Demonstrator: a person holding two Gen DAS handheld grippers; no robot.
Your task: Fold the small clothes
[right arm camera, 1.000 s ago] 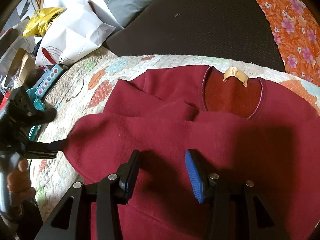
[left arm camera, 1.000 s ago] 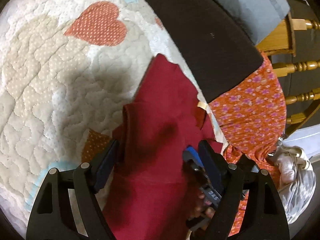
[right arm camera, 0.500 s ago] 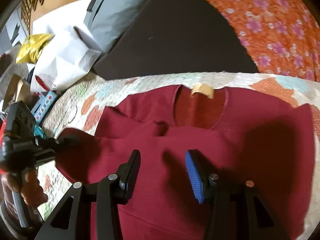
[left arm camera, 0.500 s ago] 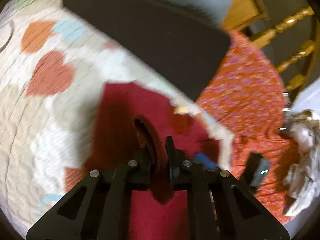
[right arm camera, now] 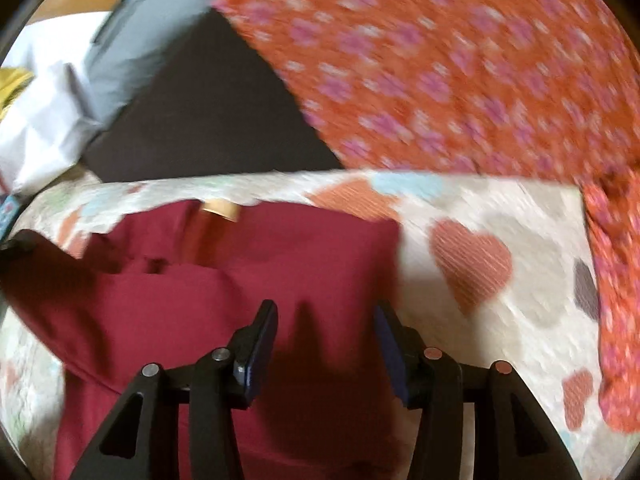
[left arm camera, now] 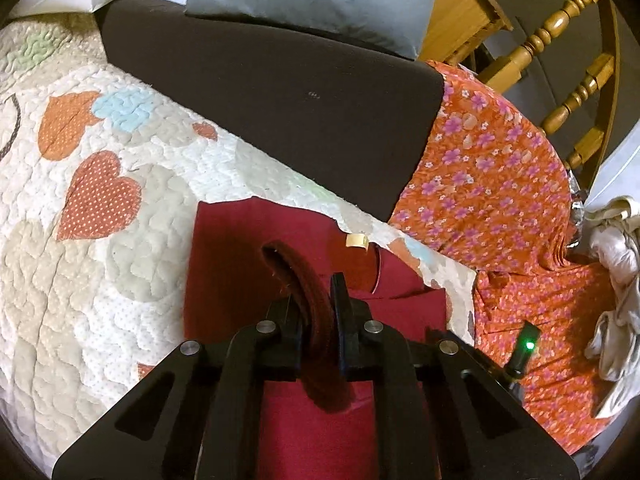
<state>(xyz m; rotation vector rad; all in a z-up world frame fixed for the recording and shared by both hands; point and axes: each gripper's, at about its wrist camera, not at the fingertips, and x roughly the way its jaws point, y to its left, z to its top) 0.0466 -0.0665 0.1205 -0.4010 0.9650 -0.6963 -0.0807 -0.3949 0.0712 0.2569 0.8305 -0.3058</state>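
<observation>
Left gripper (left arm camera: 316, 312) clamped on red sweater (left arm camera: 240, 264) edge — right gripper (right arm camera: 326, 340) fingers apart, above sweater on quilt (right arm camera: 500, 216).

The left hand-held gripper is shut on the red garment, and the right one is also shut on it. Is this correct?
Not quite. The left hand-held gripper is shut on the red garment, but the right hand-held gripper is open, its fingers apart above the garment. The right wrist view shows it.

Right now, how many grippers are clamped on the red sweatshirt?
1. The left gripper is shut on a raised fold of the red sweatshirt; the right gripper hangs open above it, gripping nothing.
</observation>
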